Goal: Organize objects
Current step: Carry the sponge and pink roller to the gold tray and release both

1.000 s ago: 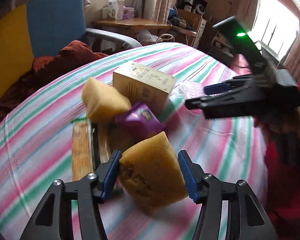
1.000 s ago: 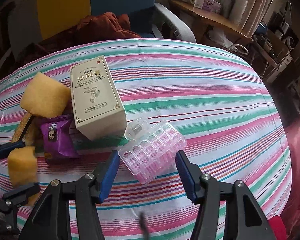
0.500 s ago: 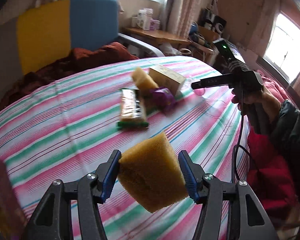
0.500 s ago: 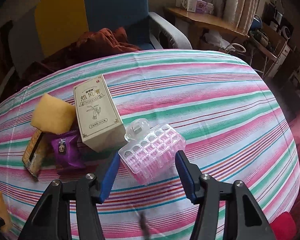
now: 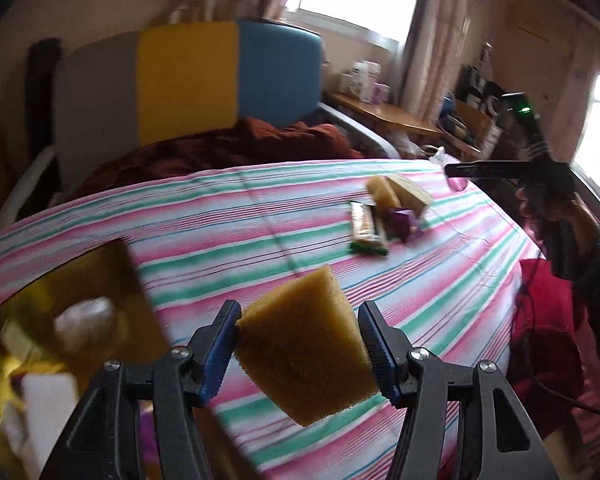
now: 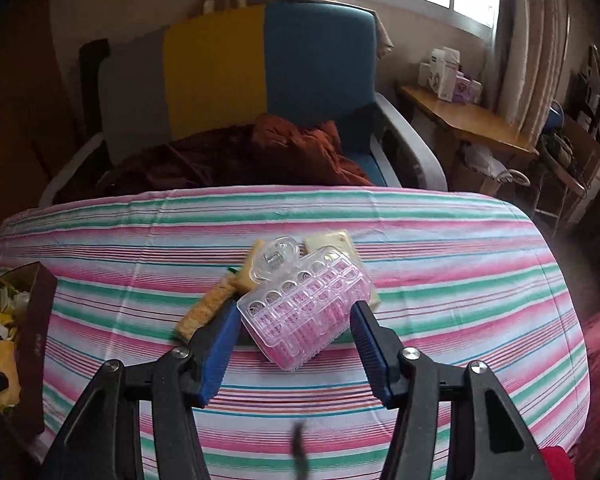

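Yellow sponge [image 5: 306, 346] hung above the striped bench [image 5: 228, 216] between the left tongs [image 5: 300, 350], whose jaws were opening but still touched it. The right tongs [image 6: 294, 344] pinched a clear pink case [image 6: 304, 312], which hid most of the pile. A blurred box [image 5: 60, 320] stood cut off at left.

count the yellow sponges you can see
2: one sponge between the left gripper fingers, and a second sponge in the pile on the striped tablecloth. The box may hide more.
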`<state>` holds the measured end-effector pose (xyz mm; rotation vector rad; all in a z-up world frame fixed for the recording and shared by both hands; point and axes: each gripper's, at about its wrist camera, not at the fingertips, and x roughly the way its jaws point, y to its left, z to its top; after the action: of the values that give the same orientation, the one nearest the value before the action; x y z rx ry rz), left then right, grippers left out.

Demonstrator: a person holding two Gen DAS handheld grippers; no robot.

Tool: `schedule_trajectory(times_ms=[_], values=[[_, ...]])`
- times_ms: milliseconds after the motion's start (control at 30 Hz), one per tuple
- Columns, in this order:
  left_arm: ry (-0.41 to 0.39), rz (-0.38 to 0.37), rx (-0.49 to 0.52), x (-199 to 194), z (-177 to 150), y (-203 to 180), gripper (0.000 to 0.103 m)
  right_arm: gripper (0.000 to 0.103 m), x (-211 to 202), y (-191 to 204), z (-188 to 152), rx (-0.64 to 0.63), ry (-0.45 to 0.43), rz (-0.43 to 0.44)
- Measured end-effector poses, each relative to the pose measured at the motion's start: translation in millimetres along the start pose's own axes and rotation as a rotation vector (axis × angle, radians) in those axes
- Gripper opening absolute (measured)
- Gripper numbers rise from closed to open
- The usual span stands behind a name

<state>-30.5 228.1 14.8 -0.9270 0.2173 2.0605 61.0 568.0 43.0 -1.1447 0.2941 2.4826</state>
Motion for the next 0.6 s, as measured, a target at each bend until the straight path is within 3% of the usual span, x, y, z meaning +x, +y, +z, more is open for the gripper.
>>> schedule_trajectory(times_ms=[300, 500, 600], values=[[-0.08, 0.146, -0.168, -70, -36, 76, 0.062, 0.058, -20, 158, -5, -0.174, -0.021, 0.297], [-0.12, 0.24, -0.301, -104, -58, 131, 0.062, 0.058, -16, 259, -25, -0.271, 0.043, 0.491], [-0.121, 0.273, -0.358, -112, -64, 155, 0.063, 0.058, -12, 299, -41, -0.333, 0.084, 0.536]])
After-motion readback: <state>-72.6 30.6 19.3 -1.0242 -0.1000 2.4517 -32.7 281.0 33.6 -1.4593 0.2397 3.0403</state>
